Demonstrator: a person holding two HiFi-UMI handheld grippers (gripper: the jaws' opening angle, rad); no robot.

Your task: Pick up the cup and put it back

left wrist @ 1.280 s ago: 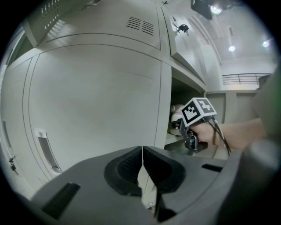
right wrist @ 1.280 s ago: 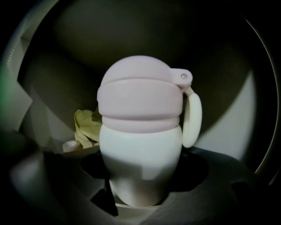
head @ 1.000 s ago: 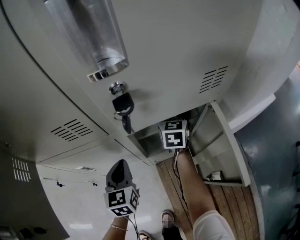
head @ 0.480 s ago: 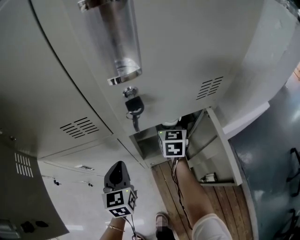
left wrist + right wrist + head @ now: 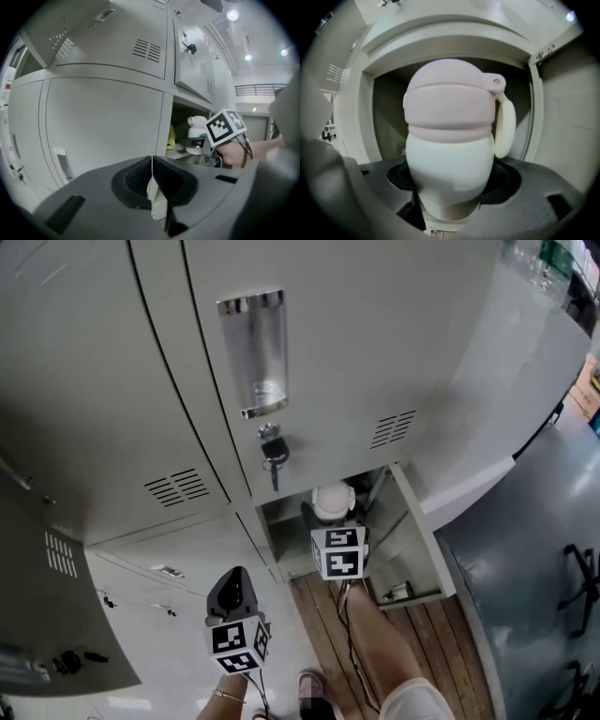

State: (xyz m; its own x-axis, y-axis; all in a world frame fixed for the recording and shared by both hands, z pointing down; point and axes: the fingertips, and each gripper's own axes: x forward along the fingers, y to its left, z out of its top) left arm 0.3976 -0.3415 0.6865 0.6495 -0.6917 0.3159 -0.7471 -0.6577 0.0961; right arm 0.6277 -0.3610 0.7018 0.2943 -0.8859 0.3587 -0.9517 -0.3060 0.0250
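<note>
Grey steel lockers (image 5: 394, 343) fill the background. At the mouth of the open locker compartment (image 5: 281, 526), the right claw (image 5: 451, 199) grips an upright cream cup (image 5: 450, 159) with a pink lid (image 5: 447, 108). Lower down, the left claw (image 5: 151, 178) hangs closed and empty before shut doors (image 5: 103, 122).

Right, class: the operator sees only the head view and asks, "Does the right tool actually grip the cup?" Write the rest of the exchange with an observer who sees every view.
Observer: Yes. In the right gripper view the jaws of the right tool clamp the cream lower body of the cup.
Operator: Where is its carry loop?
Observer: Hanging from the pink lid, on that view's right.
Operator: And the left tool?
Observer: Jaws together, nothing between them.
</note>
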